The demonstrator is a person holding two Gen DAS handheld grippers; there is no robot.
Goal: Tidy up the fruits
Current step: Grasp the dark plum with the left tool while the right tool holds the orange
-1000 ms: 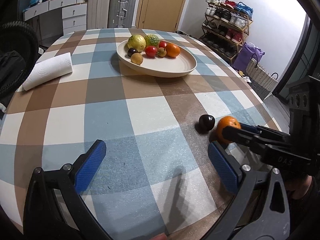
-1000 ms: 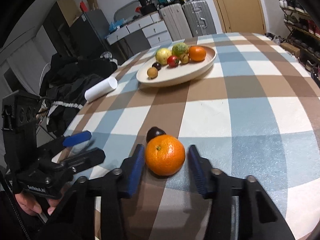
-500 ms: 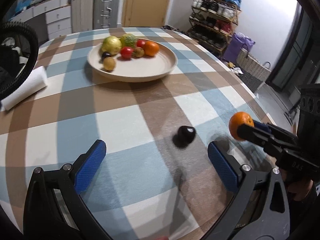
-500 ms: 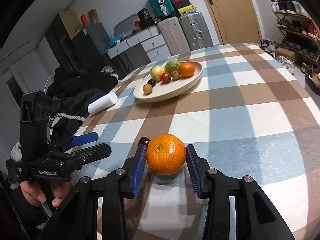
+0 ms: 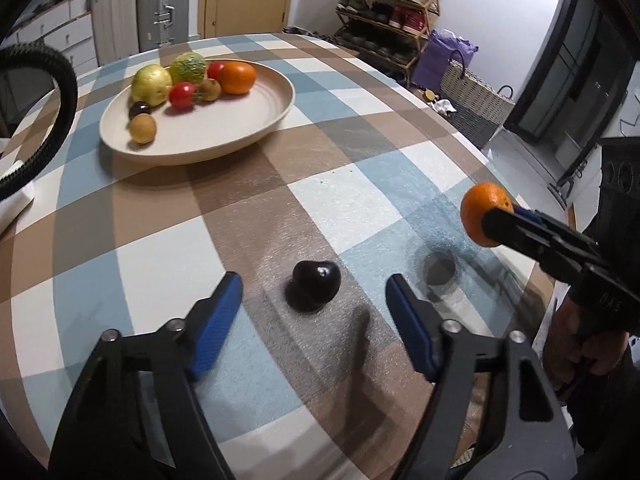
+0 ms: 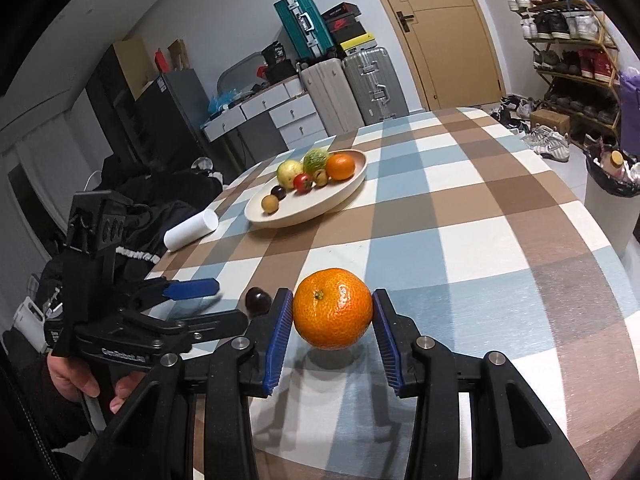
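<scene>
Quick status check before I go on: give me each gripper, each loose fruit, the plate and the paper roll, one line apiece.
Right gripper: shut on the orange, lifted off the table.
Orange: clamped between the blue pads, above its shadow.
Left gripper: open, straddling the dark plum, not touching it.
Dark plum: resting on the tablecloth.
Plate: on the table, holding seven fruits.
Paper roll: lying on its side near the plate.

Mandarin [image 6: 333, 308] aloft, dark plum [image 5: 314, 285] tabled
</scene>
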